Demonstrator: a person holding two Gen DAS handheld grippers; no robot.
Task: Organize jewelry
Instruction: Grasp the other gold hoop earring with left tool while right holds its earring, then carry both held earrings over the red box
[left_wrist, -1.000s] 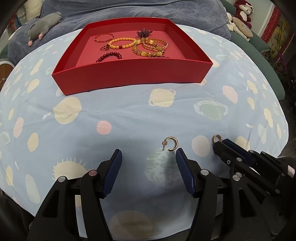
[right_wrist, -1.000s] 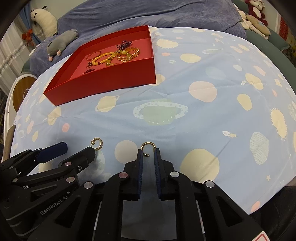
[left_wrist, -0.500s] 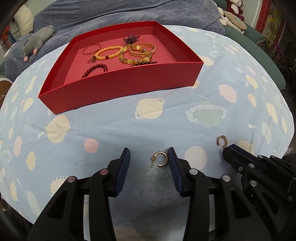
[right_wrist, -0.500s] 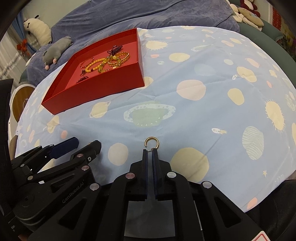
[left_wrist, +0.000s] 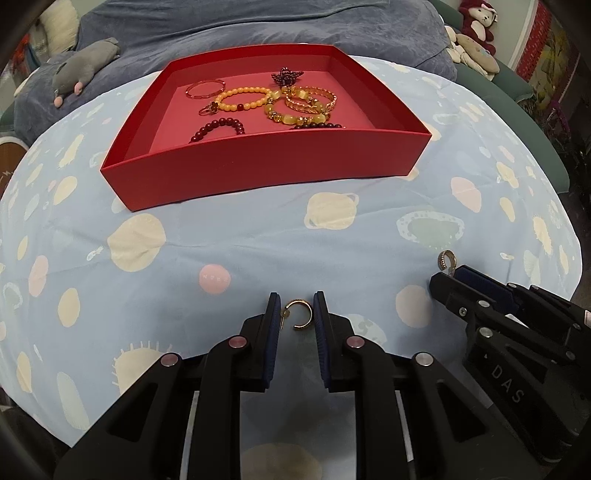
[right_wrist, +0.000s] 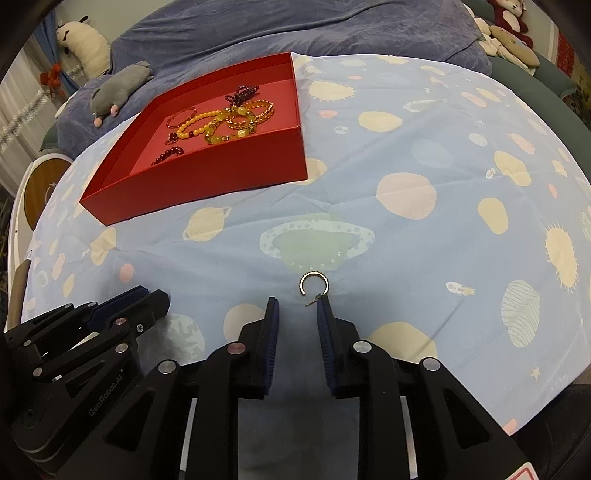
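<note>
1. A gold hoop earring (left_wrist: 298, 314) lies flat on the planet-print sheet (left_wrist: 258, 251) at the near edge. Its open gap faces the near left, and its thin post hangs at its left end.
2. The left gripper (left_wrist: 297, 312) straddles this hoop. Its jaws have just been closing. The right pad looks to be against the hoop's right curve and the left pad sits by the post, but a firm pinch cannot be confirmed.
3. A second hoop, the studded earring (right_wrist: 314, 284), lies further right on the sheet. Its gap faces near, and its post slants toward the near left.
4. The right gripper (right_wrist: 297, 314) sits just near of that studded hoop. Its jaws have just been opening and now stand apart with only the post's end near the right pad; the ring itself lies beyond the fingertips, unheld.
5. In the left wrist view the studded earring stands at the tip of the right gripper, partly hidden by it.
6. The red tray (left_wrist: 258, 166) sits far on the sheet, its long side running left to right. It holds beaded bracelets (left_wrist: 243, 99) and gold bangles; the nearest dark beads are cut off by the tray's front wall.
7. Both grippers tilt steeply down toward the sheet, side by side and near each other. The hands holding them are out of sight.
8. A grey plush toy (left_wrist: 85, 62) lies on the blue blanket far left.
</note>
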